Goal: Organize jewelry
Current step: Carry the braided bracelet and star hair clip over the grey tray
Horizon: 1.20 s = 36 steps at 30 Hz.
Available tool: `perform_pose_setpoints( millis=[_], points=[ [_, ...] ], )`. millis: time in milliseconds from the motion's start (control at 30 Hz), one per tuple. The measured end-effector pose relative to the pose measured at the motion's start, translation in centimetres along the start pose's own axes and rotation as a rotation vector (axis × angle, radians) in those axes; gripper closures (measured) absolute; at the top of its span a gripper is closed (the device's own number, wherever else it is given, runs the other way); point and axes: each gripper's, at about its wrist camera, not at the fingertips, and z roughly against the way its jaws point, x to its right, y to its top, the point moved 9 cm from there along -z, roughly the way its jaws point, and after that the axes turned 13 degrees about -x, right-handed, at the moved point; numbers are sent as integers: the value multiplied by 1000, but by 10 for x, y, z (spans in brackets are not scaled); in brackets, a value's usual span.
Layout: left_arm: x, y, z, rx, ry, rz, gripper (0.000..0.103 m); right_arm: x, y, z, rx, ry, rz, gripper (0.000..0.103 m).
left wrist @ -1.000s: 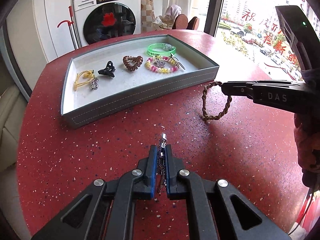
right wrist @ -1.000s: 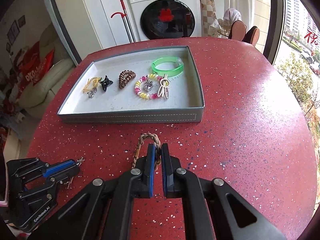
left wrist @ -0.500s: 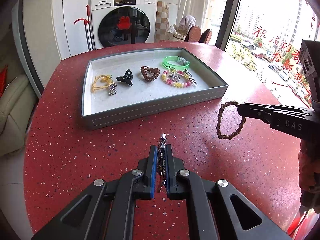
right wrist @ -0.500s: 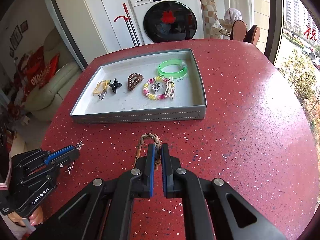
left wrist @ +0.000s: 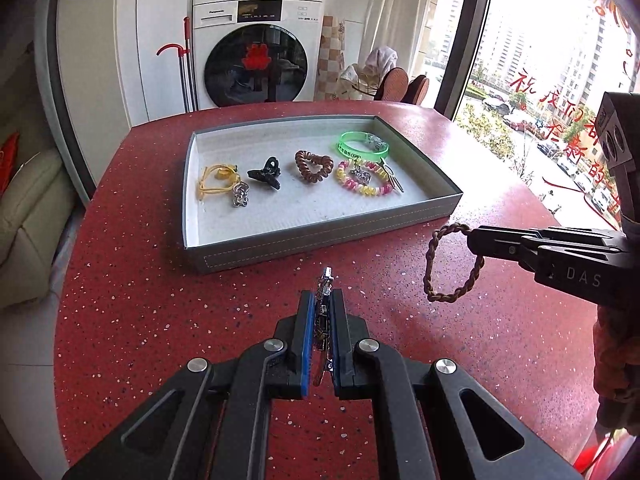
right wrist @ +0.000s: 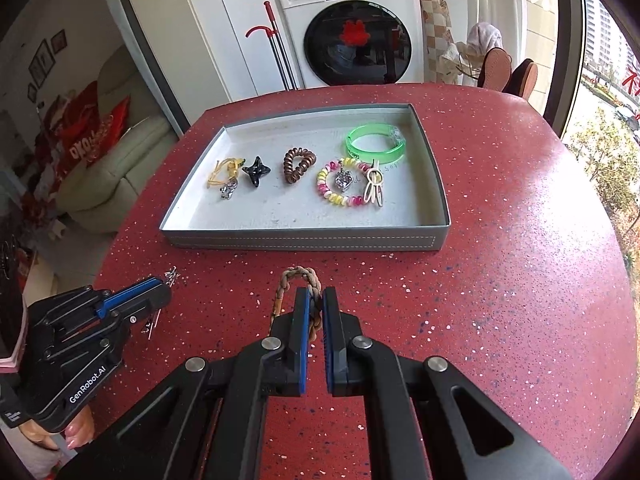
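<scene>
Two hand-held grippers above a round red speckled tabletop [right wrist: 500, 280]. The left gripper [left wrist: 320, 312] has its blue-padded fingers [left wrist: 307, 332] drawn narrow on a small silver metal chain piece with dark links [left wrist: 323, 296], whose tip projects beyond the fingertips; in the right wrist view the same gripper [right wrist: 160, 292] appears at lower left, metal ends showing at its tip. The right gripper [right wrist: 315, 308] has its fingers closed on a brown braided cord bracelet [right wrist: 298, 280]; seen from the left wrist view, this loop [left wrist: 448, 264] hangs clear of the tabletop from the fingertips. Beyond both grippers lies a shallow grey rectangular tray [right wrist: 304, 238], holding, from left to right, a yellow cord tie with a silver charm [right wrist: 224, 178], a black claw clip [right wrist: 256, 170], a brown spiral hair tie [right wrist: 298, 164], a pink-and-yellow spiral hair tie enclosing a silver heart charm [right wrist: 340, 184], a cream clip [right wrist: 375, 188] and a translucent green wristband [right wrist: 376, 144]. A white front-loading washing machine [right wrist: 352, 28] stands behind the tabletop.
</scene>
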Motion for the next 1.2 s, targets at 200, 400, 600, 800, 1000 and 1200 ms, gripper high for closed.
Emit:
perform_pose_setpoints(
  millis=[200, 400, 600, 800, 1000, 1200],
  points=[
    [-12, 10, 4, 21, 5, 17, 78, -7, 17, 5, 20, 14, 6, 96],
    [-22, 30, 9, 51, 13, 29, 78, -7, 44, 10, 51, 26, -7, 96],
    [-32, 60, 9, 88, 39, 40, 78, -2, 74, 1, 64, 27, -28, 96],
    [-49, 92, -8, 87, 77, 70, 78, 8, 95, -19, 46, 43, -77, 96],
    [-54, 104, -32, 52, 100, 69, 78, 19, 102, -44, 10, 57, -115, 96],
    [-53, 106, -56, 9, 110, 61, 78, 26, 101, -68, -30, 52, -128, 96]
  ],
)
